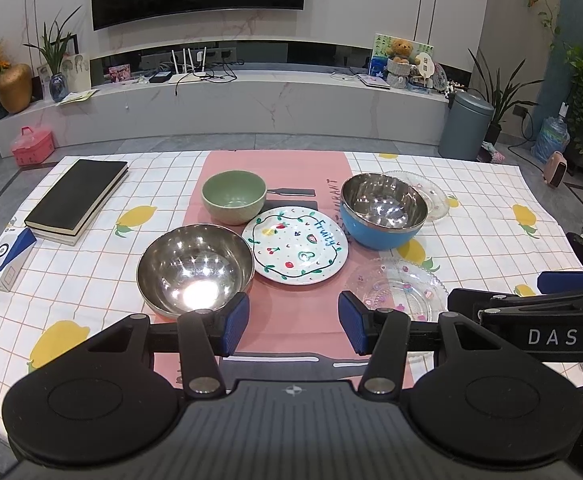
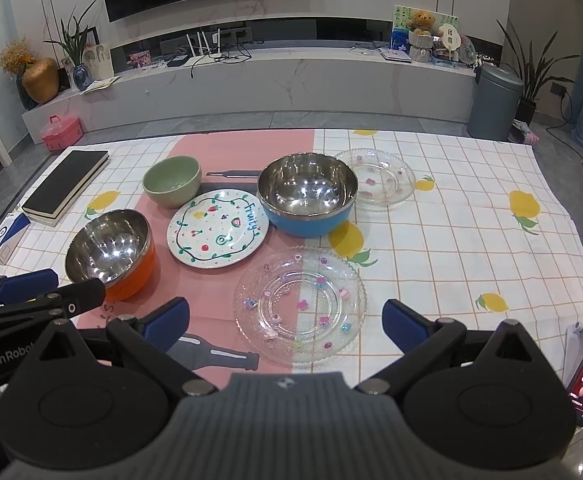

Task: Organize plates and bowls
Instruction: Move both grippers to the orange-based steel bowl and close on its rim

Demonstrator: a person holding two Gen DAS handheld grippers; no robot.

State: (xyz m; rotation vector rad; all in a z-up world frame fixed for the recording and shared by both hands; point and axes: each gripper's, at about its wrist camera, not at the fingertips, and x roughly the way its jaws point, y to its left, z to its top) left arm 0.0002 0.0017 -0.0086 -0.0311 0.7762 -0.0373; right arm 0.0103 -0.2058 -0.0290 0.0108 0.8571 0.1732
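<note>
**Three bowls, three plates, two claws spread apart**

On the table [image 2: 471, 216]: three bowls, three plates. Bowls: one green bowl [image 2: 172, 181] at the back, one orange steel bowl [image 2: 111, 250] front left, one blue steel bowl [image 2: 308, 194] right of centre. Plates: one painted plate [image 2: 217, 233] in the middle, touching the green bowl; two glass plates, near glass plate [image 2: 300, 305] just ahead of the right claw [image 2: 285, 322], far glass plate [image 2: 383, 179] partly behind the blue bowl. Left claw [image 1: 293, 322] agape, holding nothing; right claw likewise wide, empty. Two black books [image 1: 76, 200] stacked at the left edge.
</note>
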